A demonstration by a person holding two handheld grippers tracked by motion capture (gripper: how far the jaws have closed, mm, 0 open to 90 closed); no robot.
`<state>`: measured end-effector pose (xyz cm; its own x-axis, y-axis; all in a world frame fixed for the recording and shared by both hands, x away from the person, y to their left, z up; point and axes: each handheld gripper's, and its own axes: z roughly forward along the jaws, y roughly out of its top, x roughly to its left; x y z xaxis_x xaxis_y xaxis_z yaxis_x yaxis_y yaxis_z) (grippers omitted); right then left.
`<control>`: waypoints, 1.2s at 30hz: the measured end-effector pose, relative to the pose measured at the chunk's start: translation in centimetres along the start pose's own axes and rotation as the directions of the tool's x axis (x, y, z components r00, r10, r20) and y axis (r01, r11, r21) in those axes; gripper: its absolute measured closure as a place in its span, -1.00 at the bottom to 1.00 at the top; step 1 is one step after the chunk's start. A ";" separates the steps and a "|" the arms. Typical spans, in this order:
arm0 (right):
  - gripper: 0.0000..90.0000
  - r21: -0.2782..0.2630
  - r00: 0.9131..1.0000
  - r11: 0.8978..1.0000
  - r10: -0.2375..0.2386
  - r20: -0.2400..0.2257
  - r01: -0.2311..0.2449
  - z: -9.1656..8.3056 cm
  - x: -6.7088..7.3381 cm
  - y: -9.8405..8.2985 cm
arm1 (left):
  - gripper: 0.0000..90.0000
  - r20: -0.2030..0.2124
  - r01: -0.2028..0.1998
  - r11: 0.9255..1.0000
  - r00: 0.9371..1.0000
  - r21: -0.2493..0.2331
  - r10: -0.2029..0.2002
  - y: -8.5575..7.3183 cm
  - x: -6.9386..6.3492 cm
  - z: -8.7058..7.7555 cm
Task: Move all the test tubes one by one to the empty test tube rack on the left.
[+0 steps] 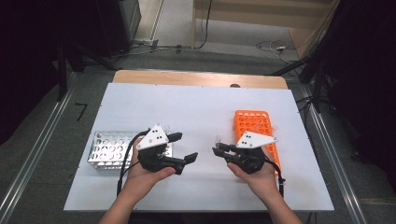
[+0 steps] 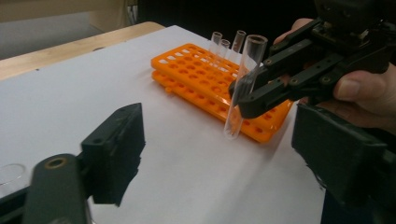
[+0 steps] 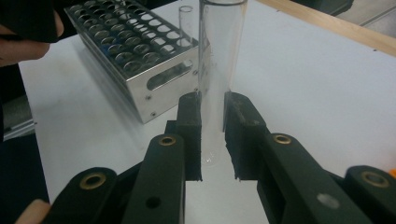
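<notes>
The right gripper (image 3: pixel 213 135) is clamped on a clear test tube (image 3: pixel 219 60), upright between its pads above the white table (image 1: pixel 201 112), between the orange rack (image 1: pixel 254 123) and metal rack (image 1: pixel 109 149); the left gripper (image 1: pixel 184 147) stands apart, jaws empty.

On the white rectangular desk (image 1: pixel 201 112), a perforated silver metal tube rack (image 1: pixel 108 150) lay toward the left side and an orange plastic grid rack (image 1: pixel 254 125) toward the right, well apart. Between them the left tongs (image 1: pixel 181 147) faced the right tongs (image 1: pixel 218 152), which held a clear glass test tube (image 3: pixel 215 70) upright above the desk. Three more clear tubes (image 2: pixel 225 43) stood in the orange rack's far end.
</notes>
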<state>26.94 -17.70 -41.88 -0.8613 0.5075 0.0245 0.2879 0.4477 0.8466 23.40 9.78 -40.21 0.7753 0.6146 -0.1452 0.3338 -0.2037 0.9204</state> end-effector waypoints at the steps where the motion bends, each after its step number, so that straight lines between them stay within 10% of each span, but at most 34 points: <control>1: 0.64 0.005 1.000 1.000 -0.006 -0.001 0.006 0.2 0.3 0.0 | -0.44 -0.006 -0.002 1.000 1.000 0.009 0.002 0.0 -0.2 0.1; 36: 0.64 0.065 0.990 0.988 -0.140 -0.023 0.142 2.6 4.2 0.3 | 0.66 -0.013 -0.058 0.996 0.998 0.063 0.059 -0.1 -2.2 2.1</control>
<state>24.55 -13.51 -42.88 -0.9025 0.4228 -0.0826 0.1897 0.5622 0.8050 22.81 6.91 -40.73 0.7864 0.6116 -0.0861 0.3217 -0.2865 0.9025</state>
